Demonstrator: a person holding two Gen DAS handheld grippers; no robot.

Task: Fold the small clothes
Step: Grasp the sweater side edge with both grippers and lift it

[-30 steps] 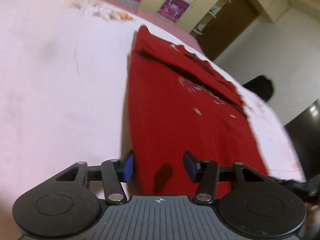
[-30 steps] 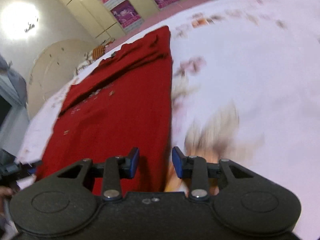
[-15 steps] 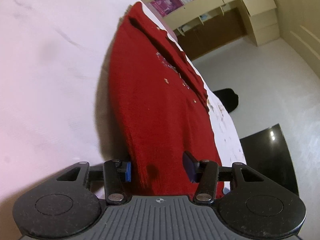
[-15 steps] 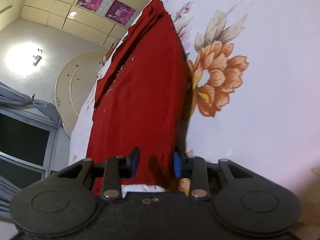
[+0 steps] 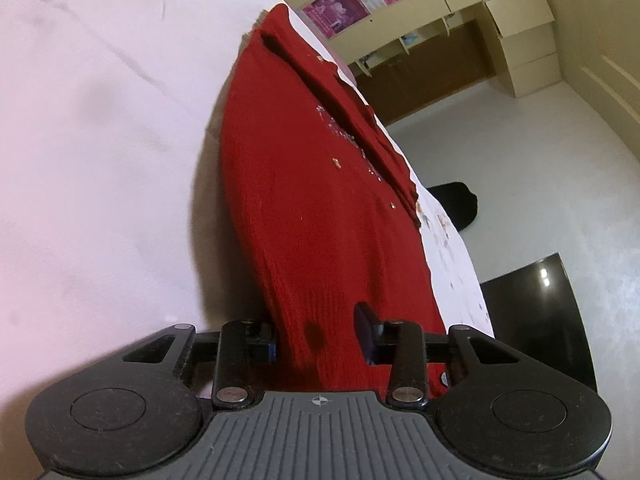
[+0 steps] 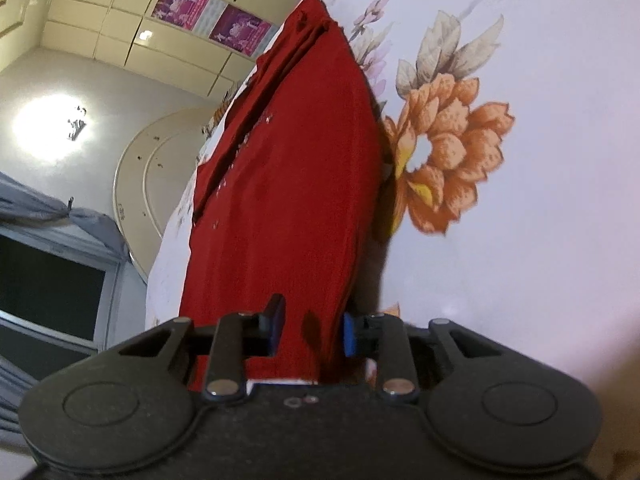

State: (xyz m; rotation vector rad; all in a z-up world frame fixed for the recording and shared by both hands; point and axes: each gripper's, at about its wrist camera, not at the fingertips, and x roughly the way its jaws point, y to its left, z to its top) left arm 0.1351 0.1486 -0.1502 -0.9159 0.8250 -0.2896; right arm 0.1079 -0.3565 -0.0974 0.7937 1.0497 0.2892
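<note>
A red knit sweater point(image 5: 312, 184) lies flat on a white floral bedsheet point(image 5: 100, 128), its sleeves folded across the far part. My left gripper point(image 5: 318, 338) is open, its jaws straddling the near left corner of the hem; the left pad sits under the cloth edge. In the right wrist view the same sweater point(image 6: 288, 184) stretches away from me. My right gripper point(image 6: 310, 332) is open with the near right hem corner between its jaws. Small sequin decorations show on the sweater's chest.
The bedsheet point(image 6: 540, 220) carries a large orange flower print point(image 6: 444, 160) just right of the sweater. Beyond the bed are cream cabinets with purple posters point(image 5: 340, 2), a grey floor, a dark object point(image 5: 456, 204) on it, and a dark window point(image 6: 44, 292).
Both grippers have dropped low to the bed and slid forward onto the sweater's near hem corners. The right jaws have narrowed a little around the cloth.
</note>
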